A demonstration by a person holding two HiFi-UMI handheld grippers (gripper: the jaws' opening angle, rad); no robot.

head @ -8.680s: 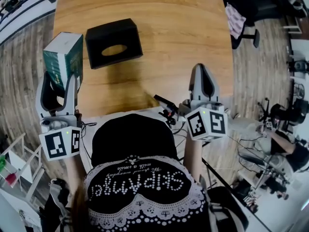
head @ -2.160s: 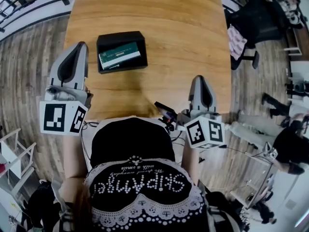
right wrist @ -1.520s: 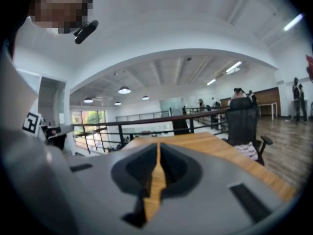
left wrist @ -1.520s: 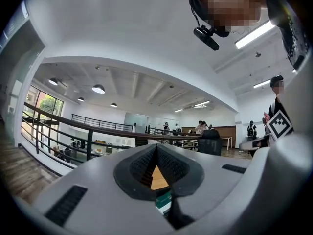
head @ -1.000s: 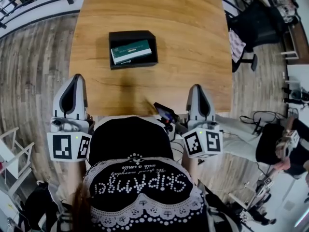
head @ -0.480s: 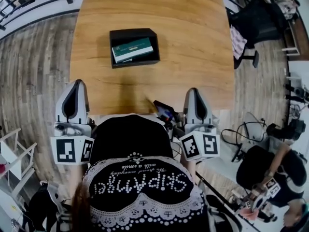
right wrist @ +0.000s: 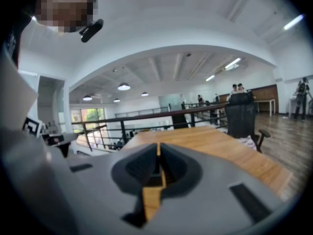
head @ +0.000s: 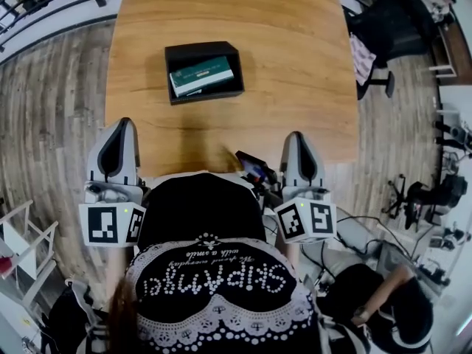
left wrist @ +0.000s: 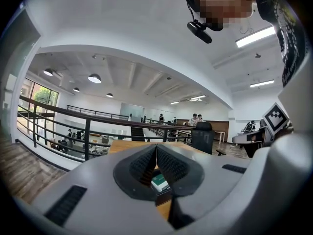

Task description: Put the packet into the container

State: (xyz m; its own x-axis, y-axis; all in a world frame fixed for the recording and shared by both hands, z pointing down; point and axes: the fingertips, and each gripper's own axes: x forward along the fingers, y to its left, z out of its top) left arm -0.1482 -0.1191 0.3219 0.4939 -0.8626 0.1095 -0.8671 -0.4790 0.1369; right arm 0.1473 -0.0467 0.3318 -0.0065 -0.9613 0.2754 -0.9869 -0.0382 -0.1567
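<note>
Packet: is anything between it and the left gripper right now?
Nothing visible does. The packet already lies inside the black container, with only bare table between it and the shut left gripper.

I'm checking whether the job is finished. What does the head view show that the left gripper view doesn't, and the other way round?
Head view only: the whole container with the packet lying inside, and the right tongs. Left gripper view only: the left tongs shut and empty, a railing. Both: the wooden table, and the packet in the container.
</note>
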